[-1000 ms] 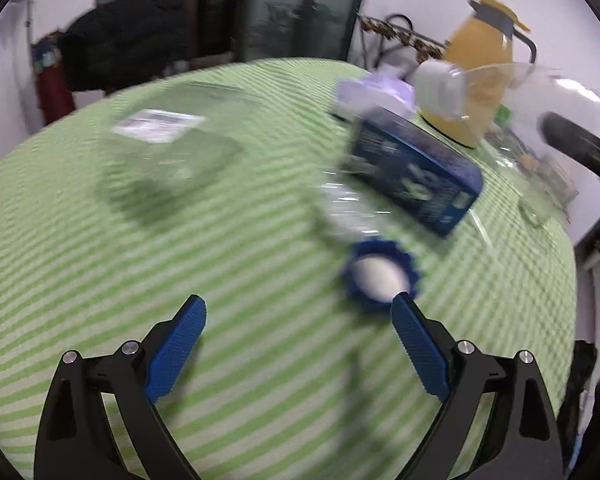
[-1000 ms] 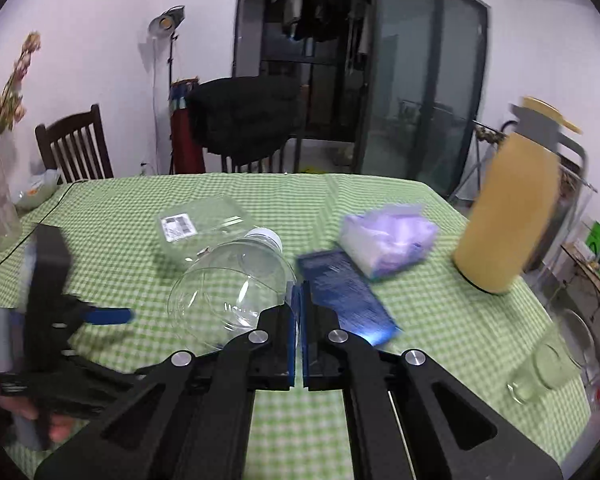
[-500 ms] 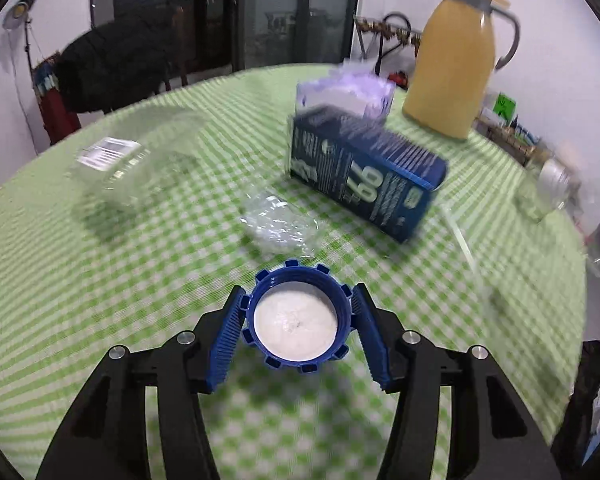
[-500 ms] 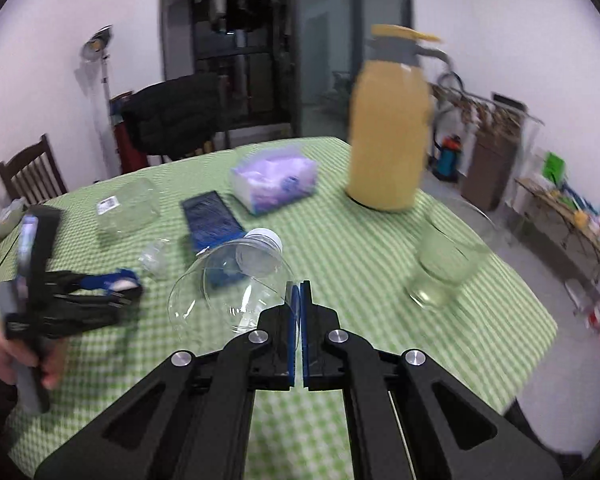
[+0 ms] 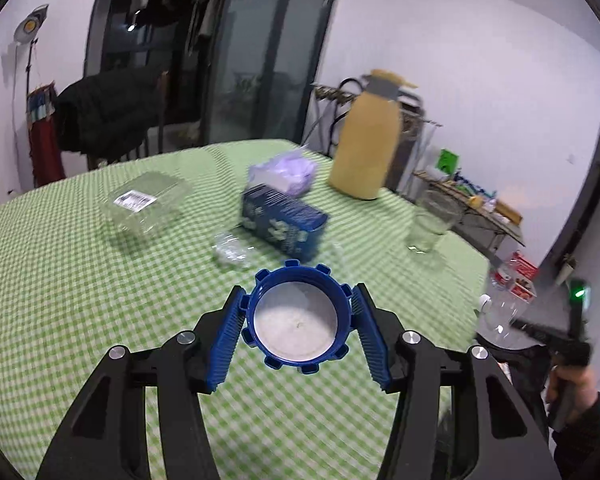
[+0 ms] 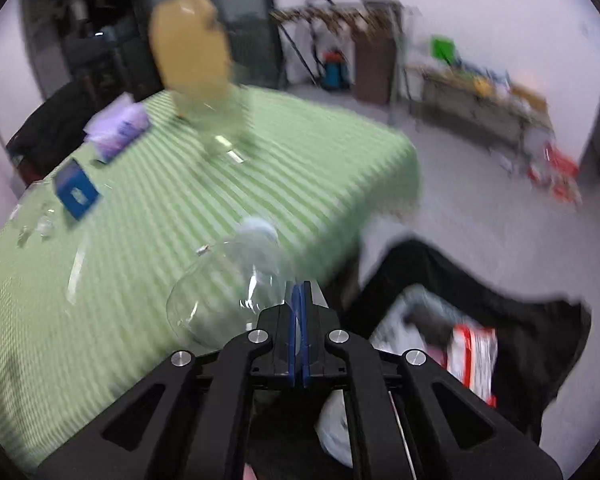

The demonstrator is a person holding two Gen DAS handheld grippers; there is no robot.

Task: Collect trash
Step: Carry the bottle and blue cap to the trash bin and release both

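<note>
Your left tool (image 5: 296, 320) is clamped on the blue lid (image 5: 298, 318), held above the counter (image 5: 60, 280) near its front edge. Your right tool (image 6: 299, 312) is pinched tight on the rim of the clear bottle (image 6: 228, 280), past the counter's right edge, beside the black trash bag (image 6: 520, 320) on the floor.
</note>
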